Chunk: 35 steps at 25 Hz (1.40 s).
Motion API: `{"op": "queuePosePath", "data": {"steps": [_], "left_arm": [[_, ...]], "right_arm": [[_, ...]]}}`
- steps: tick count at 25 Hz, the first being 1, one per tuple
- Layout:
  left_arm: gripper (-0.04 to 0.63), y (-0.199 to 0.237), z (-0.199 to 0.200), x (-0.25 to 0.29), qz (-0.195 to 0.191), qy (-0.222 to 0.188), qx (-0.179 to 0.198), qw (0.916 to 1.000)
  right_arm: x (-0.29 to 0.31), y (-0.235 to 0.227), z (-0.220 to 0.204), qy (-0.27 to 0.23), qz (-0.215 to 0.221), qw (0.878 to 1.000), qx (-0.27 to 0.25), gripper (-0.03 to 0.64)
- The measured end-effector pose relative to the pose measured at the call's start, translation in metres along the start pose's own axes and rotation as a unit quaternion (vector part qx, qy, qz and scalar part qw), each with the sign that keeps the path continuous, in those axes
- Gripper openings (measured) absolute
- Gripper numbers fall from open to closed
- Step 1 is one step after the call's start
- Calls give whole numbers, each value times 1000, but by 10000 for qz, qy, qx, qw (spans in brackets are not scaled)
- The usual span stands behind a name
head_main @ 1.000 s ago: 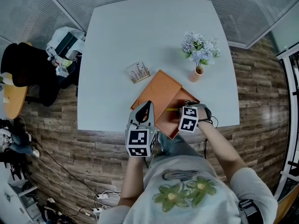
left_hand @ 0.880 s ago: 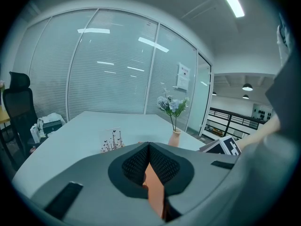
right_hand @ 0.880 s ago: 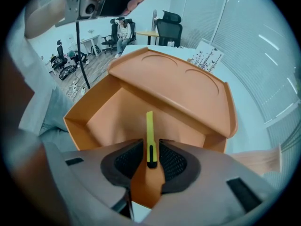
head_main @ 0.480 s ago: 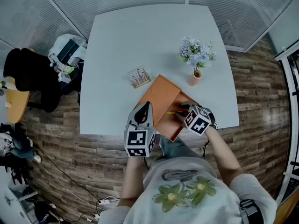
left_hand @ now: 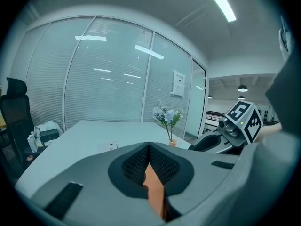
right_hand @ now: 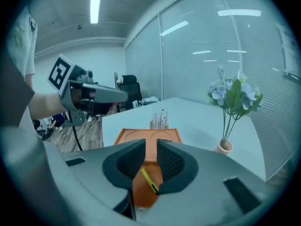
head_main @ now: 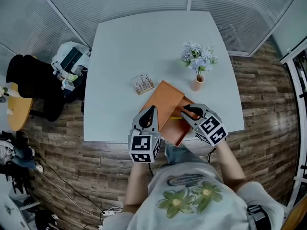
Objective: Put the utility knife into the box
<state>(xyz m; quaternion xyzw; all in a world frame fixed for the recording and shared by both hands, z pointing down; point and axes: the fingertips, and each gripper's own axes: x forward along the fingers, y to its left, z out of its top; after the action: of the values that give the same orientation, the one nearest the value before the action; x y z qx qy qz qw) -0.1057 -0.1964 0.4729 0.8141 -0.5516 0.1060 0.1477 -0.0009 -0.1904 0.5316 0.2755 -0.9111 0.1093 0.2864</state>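
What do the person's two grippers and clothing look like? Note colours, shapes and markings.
The left gripper and right gripper each have a grey moulded body, tongs lined with black ribbed pads, and a white cube printed with black square markers. A black cable hangs below the left gripper. The person wears a light grey short-sleeved T-shirt with a green and yellow flower print.

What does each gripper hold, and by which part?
Left gripper pinches the orange box by its left edge. Right gripper holds nothing; its jaws have just been closing, empty.
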Motion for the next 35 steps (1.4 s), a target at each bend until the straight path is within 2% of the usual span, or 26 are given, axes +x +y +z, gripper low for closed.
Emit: {"op": "queuePosePath", "data": {"steps": [2,4,9,14,18,26,35], "left_arm": [[0,-4,2,-2,-28,-38,7,10000],[1,-8,4,-5,-62,-75,20,10000],[0,-21,11,-12,-150,-178,54,9997],[0,-34,11,-22,-245,-246,70,9994],[0,-40,9,-27,-259,-241,99,9993],[0,-41,12,-35,-231,-262,139,9993],[0,-44,8,-35,-258,-212,171,9993]], "right_arm": [[-10,1,12,-354,-72,9991,236,72],[-19,3,21,-620,-151,9973,358,11],[-32,17,32,-778,-240,9966,91,5],[-47,27,45,-1143,-437,9925,64,3],[-55,35,49,-1248,-502,9909,-77,3],[-67,39,53,-1441,-486,9883,79,2],[-68,36,46,-1392,-612,9883,107,2]]}}
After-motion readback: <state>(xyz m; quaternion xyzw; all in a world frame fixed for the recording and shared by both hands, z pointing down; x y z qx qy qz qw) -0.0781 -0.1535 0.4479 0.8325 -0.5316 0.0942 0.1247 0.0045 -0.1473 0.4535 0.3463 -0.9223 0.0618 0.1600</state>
